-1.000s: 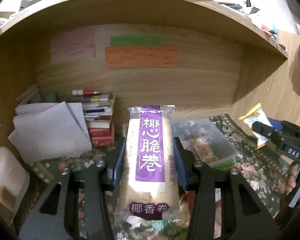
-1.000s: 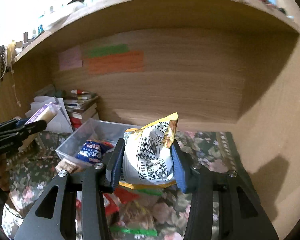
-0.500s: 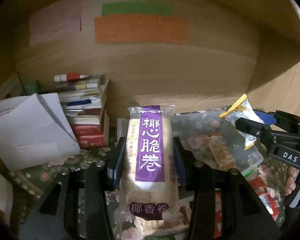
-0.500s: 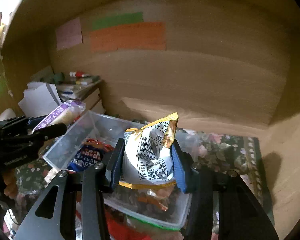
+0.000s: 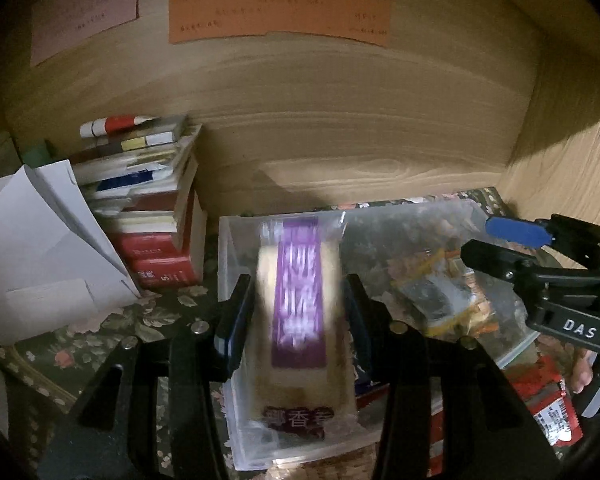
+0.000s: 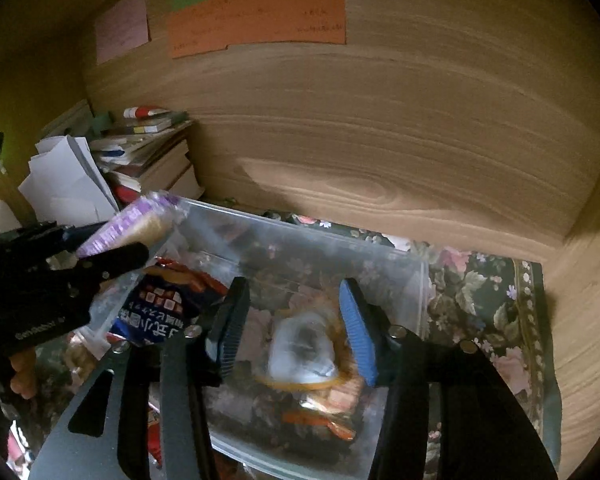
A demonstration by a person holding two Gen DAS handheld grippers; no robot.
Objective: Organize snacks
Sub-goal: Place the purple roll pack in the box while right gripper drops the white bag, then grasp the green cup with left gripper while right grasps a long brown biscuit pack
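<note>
The left gripper (image 5: pixel 298 312) points down at a slant, and its two fingers are closed on the purple snack packet (image 5: pixel 299 296). The right gripper (image 6: pixel 294 320) also points down at a slant; its jaws are opening, and the white pouch (image 6: pixel 302 354) below touches neither pad.

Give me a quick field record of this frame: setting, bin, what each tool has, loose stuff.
setting: wooden shelf nook, floral cloth underneath
bin: clear plastic bin, already holds several snack packs
left tool: shut on purple-label wafer pack, over the bin's near left end
right tool: jaws opening, white-and-yellow snack bag blurred below, clear of both pads, dropping into the bin
other: book stack and white papers left of the bin; red packet outside the bin
</note>
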